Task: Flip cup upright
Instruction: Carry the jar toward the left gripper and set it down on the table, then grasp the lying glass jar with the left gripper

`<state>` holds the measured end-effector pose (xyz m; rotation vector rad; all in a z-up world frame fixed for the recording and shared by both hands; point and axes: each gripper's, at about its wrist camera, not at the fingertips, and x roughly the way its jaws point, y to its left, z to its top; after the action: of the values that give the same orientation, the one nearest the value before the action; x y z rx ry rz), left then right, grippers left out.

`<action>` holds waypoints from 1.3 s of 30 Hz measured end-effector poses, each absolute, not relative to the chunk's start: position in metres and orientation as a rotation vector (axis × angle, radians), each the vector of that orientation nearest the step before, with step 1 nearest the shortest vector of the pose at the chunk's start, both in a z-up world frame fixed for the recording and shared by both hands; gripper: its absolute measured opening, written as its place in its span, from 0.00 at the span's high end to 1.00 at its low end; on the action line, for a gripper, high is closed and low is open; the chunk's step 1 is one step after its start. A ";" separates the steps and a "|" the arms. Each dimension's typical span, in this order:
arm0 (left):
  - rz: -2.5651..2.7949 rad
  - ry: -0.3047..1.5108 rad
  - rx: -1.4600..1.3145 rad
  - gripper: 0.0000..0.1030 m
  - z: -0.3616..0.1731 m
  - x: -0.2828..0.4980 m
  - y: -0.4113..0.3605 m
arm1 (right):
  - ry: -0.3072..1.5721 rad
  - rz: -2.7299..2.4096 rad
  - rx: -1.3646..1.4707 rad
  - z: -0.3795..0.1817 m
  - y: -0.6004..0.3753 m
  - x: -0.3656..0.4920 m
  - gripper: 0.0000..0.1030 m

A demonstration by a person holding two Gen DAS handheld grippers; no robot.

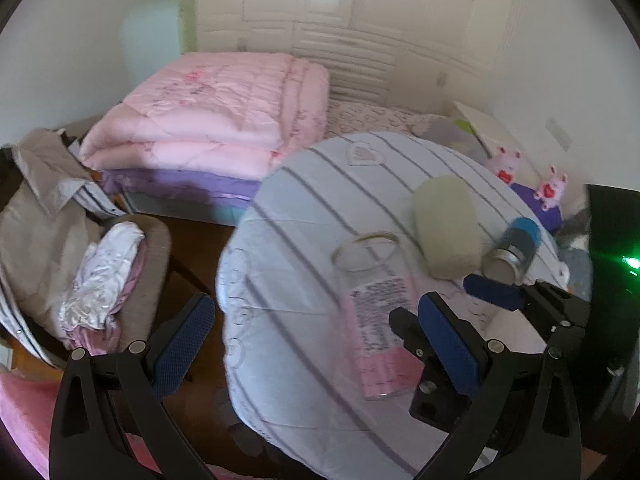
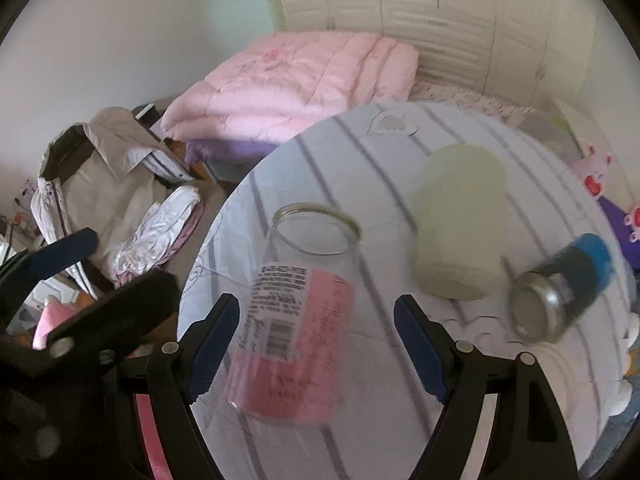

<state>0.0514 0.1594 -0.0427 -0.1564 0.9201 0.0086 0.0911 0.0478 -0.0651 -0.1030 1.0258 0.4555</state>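
Glass jar [image 2: 296,304] lies sideways on table [image 2: 460,420]; right gripper [image 2: 316,344] fingers apart.

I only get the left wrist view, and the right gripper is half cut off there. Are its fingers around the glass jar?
Observer: Yes. In the right wrist view the glass jar sits between the open fingers of the right gripper, with a gap on each side.
Operator: Is the pale green cup inside them too?
Observer: No, the pale green cup lies farther right, outside them.
Operator: And my left gripper?
Observer: The left gripper shows at the left, off the table's edge.
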 end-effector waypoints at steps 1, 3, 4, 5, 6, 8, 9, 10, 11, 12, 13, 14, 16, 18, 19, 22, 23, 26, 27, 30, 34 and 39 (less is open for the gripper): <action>-0.007 0.929 -0.159 0.00 -0.043 0.053 0.155 | 1.011 0.442 -0.110 -0.061 0.043 0.088 0.22; -0.022 0.939 -0.159 0.00 -0.044 0.052 0.150 | 0.989 0.427 -0.117 -0.055 0.036 0.081 0.21; -0.029 0.946 -0.156 0.00 -0.044 0.053 0.145 | 0.980 0.422 -0.120 -0.053 0.034 0.078 0.21; -0.033 0.952 -0.155 0.00 -0.045 0.053 0.142 | 0.970 0.416 -0.119 -0.050 0.031 0.075 0.21; -0.038 0.958 -0.155 0.00 -0.045 0.053 0.139 | 0.960 0.413 -0.119 -0.048 0.028 0.072 0.21; -0.046 0.973 -0.159 0.00 -0.046 0.054 0.135 | 0.942 0.409 -0.129 -0.045 0.024 0.065 0.21; -0.051 0.987 -0.162 0.00 -0.047 0.056 0.132 | 0.934 0.409 -0.130 -0.044 0.021 0.061 0.21; -0.058 1.003 -0.171 0.00 -0.049 0.057 0.131 | 0.929 0.411 -0.129 -0.044 0.018 0.058 0.21; -0.064 1.018 -0.182 0.00 -0.051 0.059 0.130 | 0.927 0.415 -0.124 -0.044 0.016 0.056 0.21; -0.069 1.035 -0.191 0.00 -0.054 0.061 0.128 | 0.927 0.421 -0.120 -0.045 0.013 0.054 0.21; -0.068 1.053 -0.195 0.00 -0.057 0.063 0.126 | 0.923 0.429 -0.114 -0.047 0.010 0.052 0.21; -0.063 1.073 -0.193 0.00 -0.061 0.066 0.124 | 0.920 0.434 -0.110 -0.047 0.008 0.051 0.21; -0.053 1.105 -0.180 0.00 -0.067 0.071 0.119 | 0.922 0.444 -0.107 -0.053 0.005 0.048 0.21; -0.048 1.131 -0.169 0.00 -0.072 0.074 0.115 | 0.924 0.451 -0.102 -0.057 0.002 0.046 0.21; -0.044 1.141 -0.167 0.00 -0.074 0.077 0.115 | 0.928 0.456 -0.104 -0.060 0.001 0.046 0.21; -0.041 1.185 -0.172 0.00 -0.082 0.087 0.111 | 0.926 0.475 -0.096 -0.066 -0.005 0.042 0.21; -0.038 1.196 -0.169 0.00 -0.084 0.091 0.110 | 0.925 0.479 -0.094 -0.067 -0.005 0.043 0.21; -0.020 1.222 -0.133 0.00 -0.091 0.101 0.106 | 0.923 0.487 -0.089 -0.069 -0.008 0.045 0.21; -0.011 1.231 -0.122 0.00 -0.093 0.104 0.104 | 0.925 0.488 -0.087 -0.070 -0.009 0.046 0.21; -0.007 1.255 -0.115 0.00 -0.099 0.115 0.102 | 0.931 0.496 -0.076 -0.071 -0.010 0.050 0.21; 0.037 1.280 -0.085 0.00 -0.106 0.126 0.098 | 0.941 0.504 -0.065 -0.075 -0.012 0.054 0.21; 0.045 1.293 -0.089 0.00 -0.110 0.134 0.097 | 0.956 0.512 -0.058 -0.080 -0.014 0.059 0.21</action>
<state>0.1337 0.0972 -0.1105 -0.0886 1.2933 0.0450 0.0587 -0.0136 -0.0797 -0.0577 0.9565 0.5118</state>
